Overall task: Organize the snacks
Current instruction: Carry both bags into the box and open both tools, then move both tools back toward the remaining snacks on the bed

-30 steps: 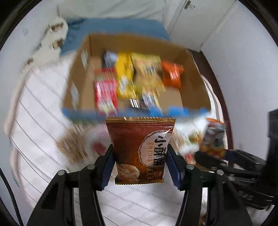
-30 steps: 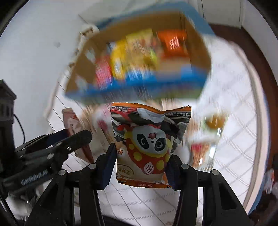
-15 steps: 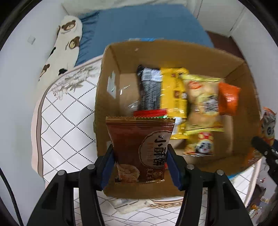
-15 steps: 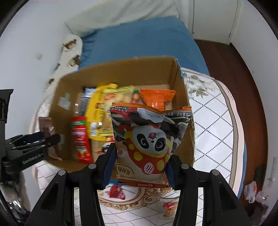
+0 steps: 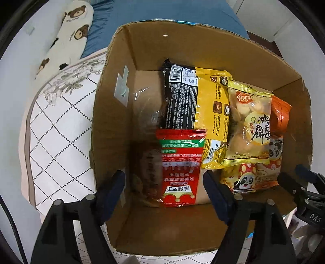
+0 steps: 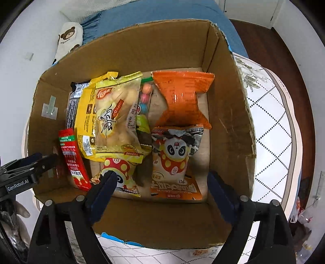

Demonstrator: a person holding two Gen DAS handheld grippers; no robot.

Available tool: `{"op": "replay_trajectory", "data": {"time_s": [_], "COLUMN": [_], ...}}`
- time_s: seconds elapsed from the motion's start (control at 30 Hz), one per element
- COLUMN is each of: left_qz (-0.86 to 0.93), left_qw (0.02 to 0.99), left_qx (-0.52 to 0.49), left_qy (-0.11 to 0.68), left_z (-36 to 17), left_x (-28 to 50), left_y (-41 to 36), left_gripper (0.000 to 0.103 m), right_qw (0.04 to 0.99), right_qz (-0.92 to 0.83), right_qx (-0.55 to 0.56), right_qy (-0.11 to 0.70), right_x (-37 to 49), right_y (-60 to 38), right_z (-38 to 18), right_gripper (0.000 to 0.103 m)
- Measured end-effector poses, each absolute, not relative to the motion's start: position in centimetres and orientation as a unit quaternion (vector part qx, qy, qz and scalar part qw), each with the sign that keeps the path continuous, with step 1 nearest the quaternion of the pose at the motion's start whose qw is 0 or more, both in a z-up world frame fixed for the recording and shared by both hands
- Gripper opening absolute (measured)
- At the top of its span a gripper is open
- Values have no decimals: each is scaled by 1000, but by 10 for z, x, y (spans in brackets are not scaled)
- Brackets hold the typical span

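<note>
A cardboard box [image 5: 142, 50] [image 6: 227, 101] holds several snack packets. My left gripper [image 5: 164, 188] is open and empty over the box's near left part. A brown packet [image 5: 149, 168] lies blurred below it beside a red packet [image 5: 179, 168]. My right gripper [image 6: 162, 188] is open and empty over the box's near right part. A panda packet [image 6: 174, 160] lies flat below it, in front of an orange packet [image 6: 182, 97]. A black packet [image 5: 178, 97] and yellow packets [image 5: 213, 113] [image 6: 115, 113] fill the middle.
The box stands on a white quilted cover [image 5: 56, 132] [image 6: 270, 126]. A bear-print pillow [image 5: 67, 34] and blue bedding [image 6: 162, 10] lie behind it. Dark wooden floor [image 6: 284, 46] runs along the right. Each gripper's tip shows in the other's view.
Both grippers opened over the box. The brown packet dropped from my left gripper and the panda packet from my right; both now lie inside the box.
</note>
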State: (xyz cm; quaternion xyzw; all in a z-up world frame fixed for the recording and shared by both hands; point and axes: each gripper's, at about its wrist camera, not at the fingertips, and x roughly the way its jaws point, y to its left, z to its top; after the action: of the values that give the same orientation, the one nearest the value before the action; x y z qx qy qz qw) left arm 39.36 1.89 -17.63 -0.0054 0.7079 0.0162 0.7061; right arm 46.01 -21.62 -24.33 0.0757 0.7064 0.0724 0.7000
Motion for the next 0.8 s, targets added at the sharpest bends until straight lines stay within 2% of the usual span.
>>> {"op": "replay_trajectory", "data": {"time_s": [0.33, 0.8], "left_qz": [8, -2], "left_qw": [747, 825], "left_qx": [-4, -16], "left_qy": [665, 565], "left_z": [-157, -93], "left_x": [369, 303], "left_y": [3, -12], "left_gripper": [78, 78], "right_qw": [708, 779], "right_qz": [71, 70], "right_qx": [73, 47], "right_qy": [698, 621], "right_x": [446, 394], "right_y": [-218, -215], "right_z": [-238, -172], "right_gripper": [92, 92]}}
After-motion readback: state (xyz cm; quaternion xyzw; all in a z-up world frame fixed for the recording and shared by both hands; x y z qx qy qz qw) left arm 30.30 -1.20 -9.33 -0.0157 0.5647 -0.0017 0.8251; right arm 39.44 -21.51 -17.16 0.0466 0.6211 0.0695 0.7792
